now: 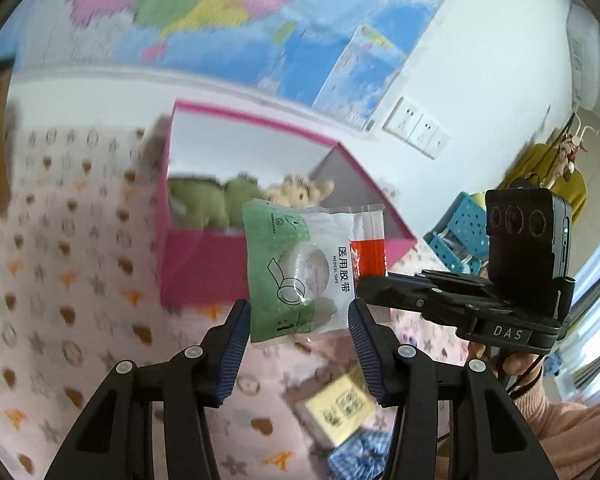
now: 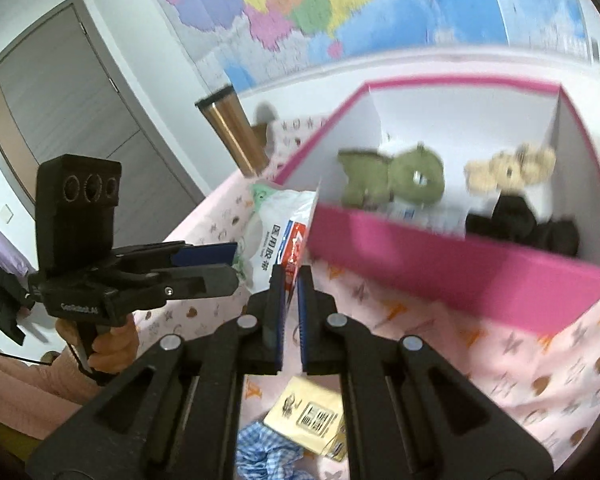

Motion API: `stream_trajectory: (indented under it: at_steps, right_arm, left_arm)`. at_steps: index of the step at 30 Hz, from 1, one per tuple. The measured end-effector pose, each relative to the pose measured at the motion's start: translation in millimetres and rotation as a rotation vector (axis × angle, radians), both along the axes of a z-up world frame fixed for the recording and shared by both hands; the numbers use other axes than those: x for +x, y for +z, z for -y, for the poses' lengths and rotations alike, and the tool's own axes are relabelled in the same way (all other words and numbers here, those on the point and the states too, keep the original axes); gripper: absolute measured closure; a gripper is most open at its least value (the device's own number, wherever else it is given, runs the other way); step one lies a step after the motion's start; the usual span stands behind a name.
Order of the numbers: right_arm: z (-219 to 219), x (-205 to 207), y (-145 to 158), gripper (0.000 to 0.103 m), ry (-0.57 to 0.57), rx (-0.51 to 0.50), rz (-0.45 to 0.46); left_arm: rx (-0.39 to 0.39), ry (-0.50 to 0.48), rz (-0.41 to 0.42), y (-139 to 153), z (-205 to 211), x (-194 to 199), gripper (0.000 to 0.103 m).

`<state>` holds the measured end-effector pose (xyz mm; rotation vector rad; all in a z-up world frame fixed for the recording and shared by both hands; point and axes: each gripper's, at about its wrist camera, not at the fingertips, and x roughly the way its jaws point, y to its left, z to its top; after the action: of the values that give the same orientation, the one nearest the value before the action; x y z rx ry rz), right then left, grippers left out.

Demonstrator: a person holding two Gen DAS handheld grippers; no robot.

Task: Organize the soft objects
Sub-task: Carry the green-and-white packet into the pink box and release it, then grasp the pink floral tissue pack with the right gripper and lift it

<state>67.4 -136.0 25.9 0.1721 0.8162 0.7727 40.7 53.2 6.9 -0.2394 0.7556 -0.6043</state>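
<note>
A sealed packet of medical tape (image 1: 300, 276), green and white with a red end, hangs in the air in front of the pink box (image 1: 204, 268). My left gripper (image 1: 299, 312) is shut on its two long edges. My right gripper (image 2: 291, 274) is shut on the packet's red end (image 2: 294, 252); in the left wrist view the right gripper (image 1: 366, 286) comes in from the right. Inside the box (image 2: 420, 256) lie a green plush toy (image 2: 400, 180), a beige plush bear (image 2: 512, 168) and a black soft item (image 2: 520, 228).
Under the grippers, a yellow packet (image 2: 308, 416) and a blue checked cloth (image 2: 268, 456) lie on the pink patterned bedspread (image 1: 60, 320). A person's hand (image 2: 112, 344) holds the left gripper's handle. A blue stool (image 1: 460, 232) stands beyond the bed's right edge.
</note>
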Motion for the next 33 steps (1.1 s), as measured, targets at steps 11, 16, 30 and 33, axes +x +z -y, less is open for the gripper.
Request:
stream_trajectory:
  at_steps: [11,16,30,33]
  right_arm:
    - [0,55,14,0.096,-0.043,0.013,0.012]
    - [-6,85,-1,0.096,-0.053,0.003,-0.042]
    - [-1,114,-34,0.073,-0.111,-0.073,-0.187]
    - [6,104,-27,0.072,-0.119,-0.061,-0.167]
  left_arm:
    - [0.088,0.028,0.043,20,6,56,0.053]
    - [0.126,0.056,0.001,7,4,82,0.053]
    - [0.155,0.100,-0.018,4,-2,87,0.056]
    - [0.161,0.103,0.007,9,0,77,0.055]
